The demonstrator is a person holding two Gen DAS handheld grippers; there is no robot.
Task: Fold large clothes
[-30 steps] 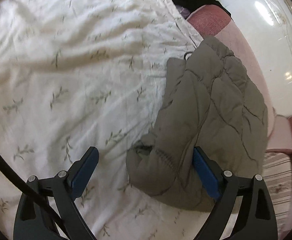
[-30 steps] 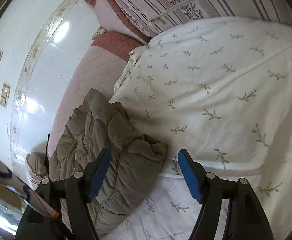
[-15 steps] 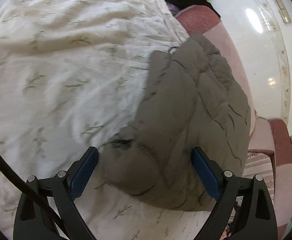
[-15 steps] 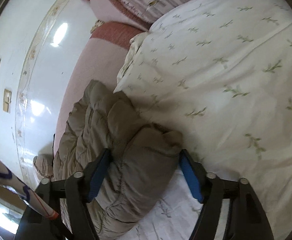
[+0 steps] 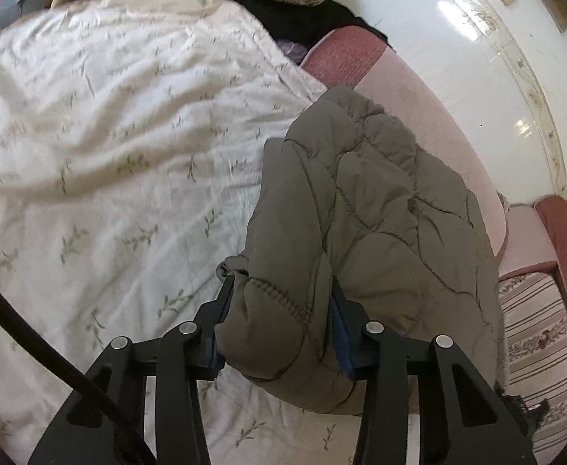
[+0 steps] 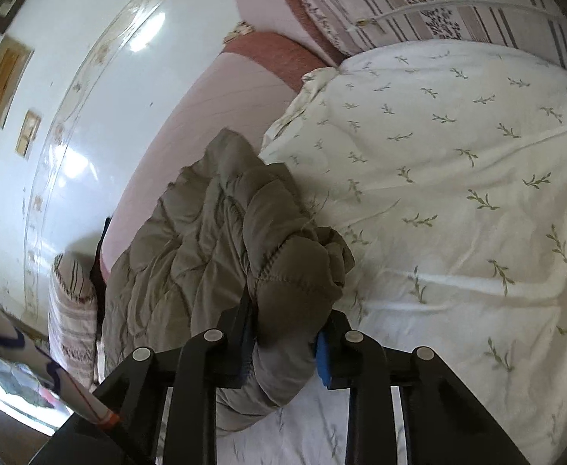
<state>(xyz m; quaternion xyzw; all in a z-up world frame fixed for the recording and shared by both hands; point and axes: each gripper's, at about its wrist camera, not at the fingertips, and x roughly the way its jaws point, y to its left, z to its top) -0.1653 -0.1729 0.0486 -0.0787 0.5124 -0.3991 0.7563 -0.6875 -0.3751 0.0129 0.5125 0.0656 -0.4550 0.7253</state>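
Two views. Left wrist view: the olive quilted jacket [image 5: 365,209] runs lengthwise from the left gripper [image 5: 279,317] toward the pink sofa [image 5: 419,100], lying on the leaf-print white quilt [image 5: 109,147]; the jaws, just closing, clench its near end. Right wrist view: the jacket [image 6: 213,232] stretches up-left from the right gripper [image 6: 287,333], whose jaws, just closing, pinch its bunched edge beside the quilt [image 6: 458,178]; glossy white wall [image 6: 62,89] behind

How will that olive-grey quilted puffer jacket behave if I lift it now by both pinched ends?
The olive-grey quilted puffer jacket will probably sag between the left gripper and right gripper; it already bunches in soft folds. The padding bulges around the pads, so it looks light but compressible. The jaws have just been closing on it; the smooth shell might slip.
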